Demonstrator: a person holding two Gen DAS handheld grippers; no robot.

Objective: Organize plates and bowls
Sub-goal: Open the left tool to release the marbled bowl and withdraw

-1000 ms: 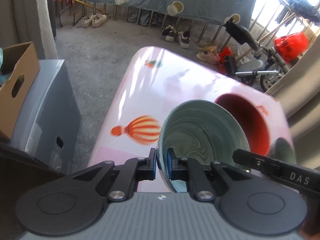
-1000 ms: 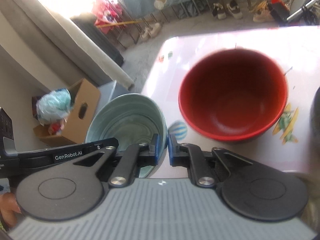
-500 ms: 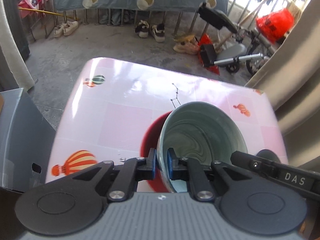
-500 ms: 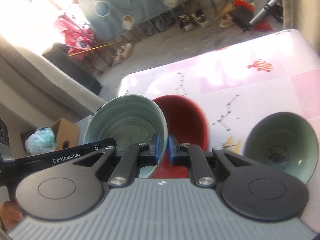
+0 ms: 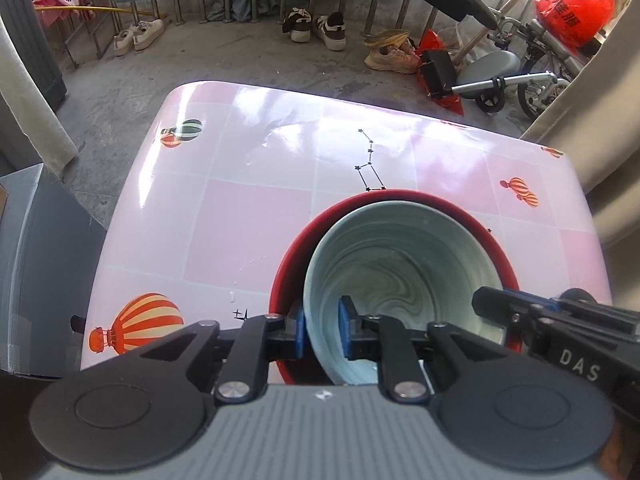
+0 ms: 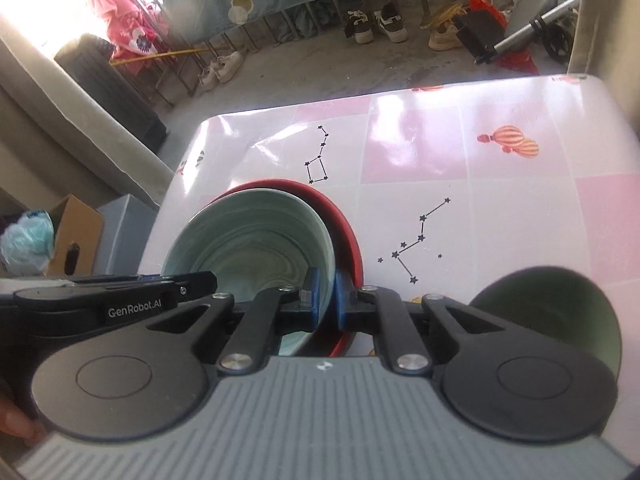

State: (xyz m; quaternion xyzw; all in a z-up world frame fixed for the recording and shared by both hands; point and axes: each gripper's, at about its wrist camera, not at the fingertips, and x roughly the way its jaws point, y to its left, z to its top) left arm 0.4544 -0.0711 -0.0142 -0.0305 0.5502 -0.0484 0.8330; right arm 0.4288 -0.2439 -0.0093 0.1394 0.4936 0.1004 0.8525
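Observation:
A pale green bowl with a swirl pattern point(image 5: 400, 276) sits inside a larger red bowl point(image 5: 292, 264) on the pink table point(image 5: 248, 208). My left gripper point(image 5: 322, 330) straddles the green bowl's near-left rim, with its blue pads a little apart from the wall. My right gripper point(image 6: 325, 300) straddles the same bowl's point(image 6: 248, 240) right rim, pads slightly apart, with the red bowl point(image 6: 348, 236) around it. A dark green bowl point(image 6: 560, 304) stands on the table to the right in the right wrist view.
The table has rounded edges, with a concrete floor beyond. A grey box point(image 5: 36, 260) and a cardboard box point(image 6: 76, 236) stand left of the table. Shoes point(image 5: 316, 28), a railing with a hanging cloth and a scooter point(image 5: 500, 76) lie at the far side.
Both grippers carried the pale green bowl over the red bowl and lowered it inside. Both sets of pads have loosened from tight on the rim to slightly apart.

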